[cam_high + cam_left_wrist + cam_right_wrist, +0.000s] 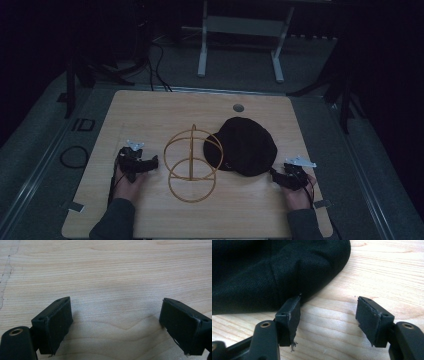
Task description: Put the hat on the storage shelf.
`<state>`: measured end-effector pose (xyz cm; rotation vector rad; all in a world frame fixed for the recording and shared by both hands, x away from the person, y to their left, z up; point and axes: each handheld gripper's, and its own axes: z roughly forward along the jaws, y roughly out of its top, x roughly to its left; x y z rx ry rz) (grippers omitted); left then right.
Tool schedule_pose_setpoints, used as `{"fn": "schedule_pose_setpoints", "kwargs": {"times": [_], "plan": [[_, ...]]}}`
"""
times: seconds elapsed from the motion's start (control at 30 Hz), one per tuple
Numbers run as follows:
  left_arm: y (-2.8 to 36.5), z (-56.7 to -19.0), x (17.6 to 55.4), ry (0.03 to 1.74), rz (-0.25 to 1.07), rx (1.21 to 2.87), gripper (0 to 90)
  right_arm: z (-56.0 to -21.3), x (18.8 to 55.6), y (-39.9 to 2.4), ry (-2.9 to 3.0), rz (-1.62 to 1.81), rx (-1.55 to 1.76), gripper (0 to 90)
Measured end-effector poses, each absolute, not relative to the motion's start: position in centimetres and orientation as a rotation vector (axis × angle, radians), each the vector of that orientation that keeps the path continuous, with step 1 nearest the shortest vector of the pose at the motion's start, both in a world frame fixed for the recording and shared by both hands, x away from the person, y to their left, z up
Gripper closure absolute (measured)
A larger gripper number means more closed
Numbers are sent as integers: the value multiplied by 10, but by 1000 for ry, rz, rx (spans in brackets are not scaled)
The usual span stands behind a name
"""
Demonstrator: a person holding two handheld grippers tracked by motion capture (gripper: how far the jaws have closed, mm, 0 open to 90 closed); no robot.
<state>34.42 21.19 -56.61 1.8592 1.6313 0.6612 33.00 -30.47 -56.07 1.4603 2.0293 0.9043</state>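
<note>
A black cloth cap (246,145) lies on the wooden table (150,112), right of centre. Left of it stands a gold wire stand (192,165) made of rings on an upright rod. My right gripper (276,175) rests low at the cap's near right edge. In the right gripper view its jaws stand apart over bare wood, one fingertip (292,307) right at the rim of the cap (274,270), nothing between them. My left gripper (152,162) sits just left of the stand. Its jaws (115,322) are spread wide over bare wood.
A round hole (238,107) is in the table near its far edge. Beyond the table stands a white metal frame (240,40) on the grey floor, with cables (155,65) trailing at the far left.
</note>
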Motion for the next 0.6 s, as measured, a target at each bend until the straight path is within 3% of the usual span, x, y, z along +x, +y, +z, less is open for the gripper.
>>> {"fn": "schedule_pose_setpoints", "kwargs": {"times": [0.6], "plan": [[210,-566,344,1590,644,1886,110,-561,330,-305,2022,895,1472,325]]}}
